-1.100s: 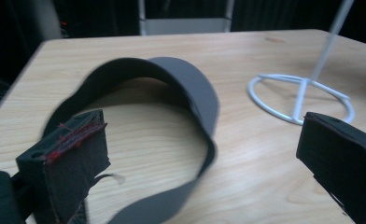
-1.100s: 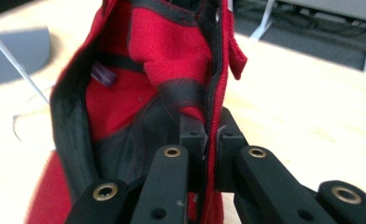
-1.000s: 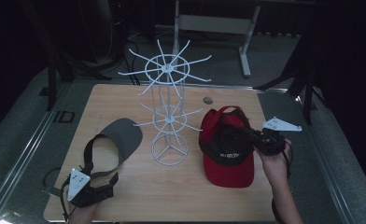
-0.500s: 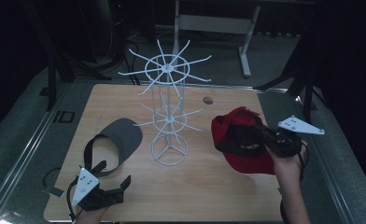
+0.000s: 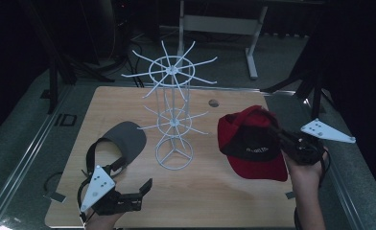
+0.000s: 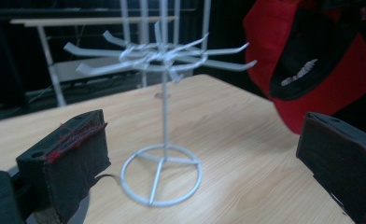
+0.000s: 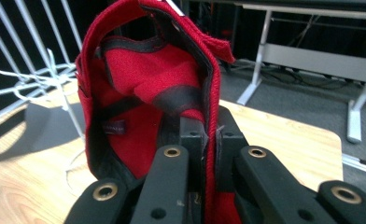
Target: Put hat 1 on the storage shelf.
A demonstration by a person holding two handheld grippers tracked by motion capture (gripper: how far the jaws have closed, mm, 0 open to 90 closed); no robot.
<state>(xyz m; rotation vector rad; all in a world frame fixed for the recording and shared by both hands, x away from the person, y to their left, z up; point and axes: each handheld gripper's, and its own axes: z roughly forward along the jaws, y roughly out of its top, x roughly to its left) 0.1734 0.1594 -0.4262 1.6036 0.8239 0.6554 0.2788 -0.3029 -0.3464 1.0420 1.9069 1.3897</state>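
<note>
Red cap [image 5: 253, 143] is now hanging clear of the table [image 5: 215, 191], pinched by its edge in the right gripper [image 5: 283, 140] and heading for the rack [image 5: 172, 115], while the left gripper [image 5: 140, 191] is lifting away, jaws spread and empty.

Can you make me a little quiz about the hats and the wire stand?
1. True or false: the right hand-held gripper is shut on the red cap.
2. Where is the grey visor? A) hanging on the white wire stand B) lying on the table C) in the left hand-held gripper
3. Fill in: the left hand-held gripper's jaws are ____.

Key: 1 true. 2 B. 3 open, with nothing between them.
</note>
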